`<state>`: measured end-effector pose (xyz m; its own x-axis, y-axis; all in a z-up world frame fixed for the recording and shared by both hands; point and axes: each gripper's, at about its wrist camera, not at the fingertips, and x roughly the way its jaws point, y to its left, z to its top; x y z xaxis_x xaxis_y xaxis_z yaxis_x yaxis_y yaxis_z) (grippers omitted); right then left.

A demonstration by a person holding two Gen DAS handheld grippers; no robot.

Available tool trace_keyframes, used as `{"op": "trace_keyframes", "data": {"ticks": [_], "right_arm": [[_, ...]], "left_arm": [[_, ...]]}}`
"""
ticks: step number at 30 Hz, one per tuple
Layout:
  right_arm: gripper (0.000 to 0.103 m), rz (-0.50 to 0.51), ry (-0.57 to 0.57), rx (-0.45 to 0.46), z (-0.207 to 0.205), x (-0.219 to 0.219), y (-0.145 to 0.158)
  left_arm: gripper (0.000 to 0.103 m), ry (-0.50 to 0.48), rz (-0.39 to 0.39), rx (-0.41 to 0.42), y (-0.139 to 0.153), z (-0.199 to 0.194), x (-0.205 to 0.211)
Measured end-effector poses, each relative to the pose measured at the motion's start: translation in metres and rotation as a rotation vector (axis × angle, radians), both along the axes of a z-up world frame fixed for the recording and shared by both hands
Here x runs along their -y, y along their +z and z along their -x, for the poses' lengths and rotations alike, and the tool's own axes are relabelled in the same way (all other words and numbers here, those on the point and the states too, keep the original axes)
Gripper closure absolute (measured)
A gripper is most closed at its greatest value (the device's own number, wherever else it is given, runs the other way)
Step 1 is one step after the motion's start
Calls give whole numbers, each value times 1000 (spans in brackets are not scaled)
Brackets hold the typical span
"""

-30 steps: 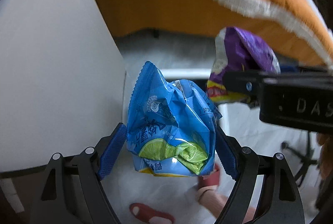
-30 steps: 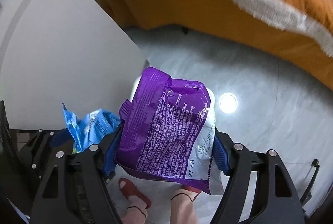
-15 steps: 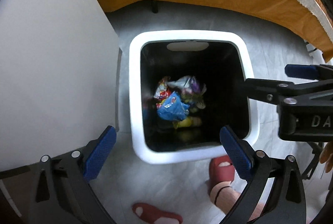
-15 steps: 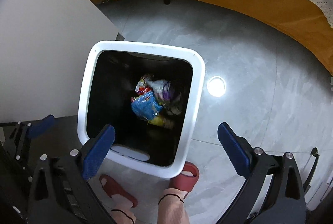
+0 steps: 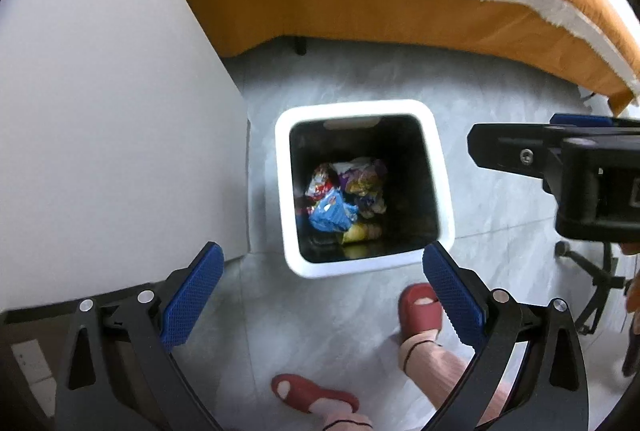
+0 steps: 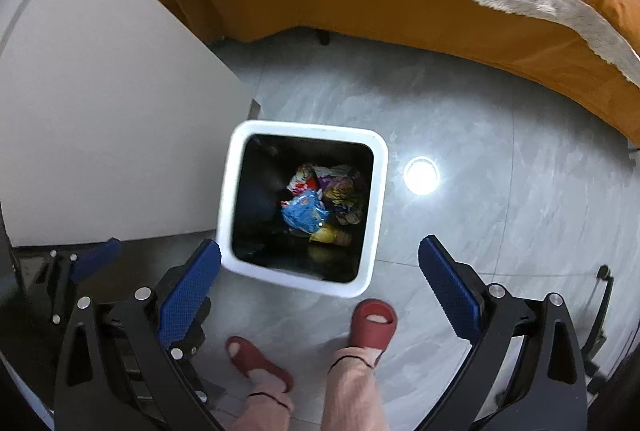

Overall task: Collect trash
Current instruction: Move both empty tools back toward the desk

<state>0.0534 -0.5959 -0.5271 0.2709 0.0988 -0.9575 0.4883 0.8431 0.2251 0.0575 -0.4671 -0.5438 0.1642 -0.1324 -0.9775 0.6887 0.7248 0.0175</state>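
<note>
Both wrist views look steeply down at a grey floor. At far left, a pale flat panel fills the side of each view, its lower edge meeting the floor just beside the bin.

The left gripper hangs above the floor with its jaws spread wide and nothing between them; its blue pads frame the near rim of the bin. It also appears at the lower left of the right wrist view.

At centre stands a white bin with a dark inside, upright on the floor. The trash lies at its bottom: a crumpled blue wrapper in the middle, a red and white packet on its far left, a purple packet on its far right, and a yellow piece on its near side.

The right gripper is likewise held wide apart and empty, above the near edge of the bin.

Near the bottom, two feet in red slippers stand just beside the bin. A bright light reflection sits on the floor right of the bin. Across the far side runs an orange bedcover with a white fringed edge.
</note>
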Motion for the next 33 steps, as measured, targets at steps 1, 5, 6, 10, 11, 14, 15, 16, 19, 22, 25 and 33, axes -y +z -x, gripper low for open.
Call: {"op": "trace_keyframes", "data": {"ticks": [1,5,6,10,11,14,15,16,19,22,25,33], "right_arm": [[5,8,-9,9,3,-1,11],[5,37,-46,41,18,-4,50],[5,47,-59,56,24,-5,65],[5,96,-82,146,44,-17,133],[5,113,-80,176,47,-21,151],[5,161,-67,257,52,-35,199],[5,179,-57,294,53,-42,220],[5,192,-51,319,53,-46,235],[5,207,-26,402,49,-63,282],[4,208,15,472,41,-84,321],[4,216,102,527,23,-119,352],[5,209,277,615,-19,-224,403]], "left_arm": [[5,9,13,11,15,2,-3],[5,50,67,50,70,8,-15],[5,65,91,65,90,10,-20],[5,100,187,125,164,19,-36],[5,106,212,147,185,22,-41],[5,127,284,204,240,29,-57],[5,132,306,221,255,31,-62],[5,138,329,239,271,32,-68],[5,151,380,306,318,35,-87],[5,172,410,389,356,35,-112],[5,224,433,469,391,32,-152],[5,374,389,585,432,19,-269]]}}
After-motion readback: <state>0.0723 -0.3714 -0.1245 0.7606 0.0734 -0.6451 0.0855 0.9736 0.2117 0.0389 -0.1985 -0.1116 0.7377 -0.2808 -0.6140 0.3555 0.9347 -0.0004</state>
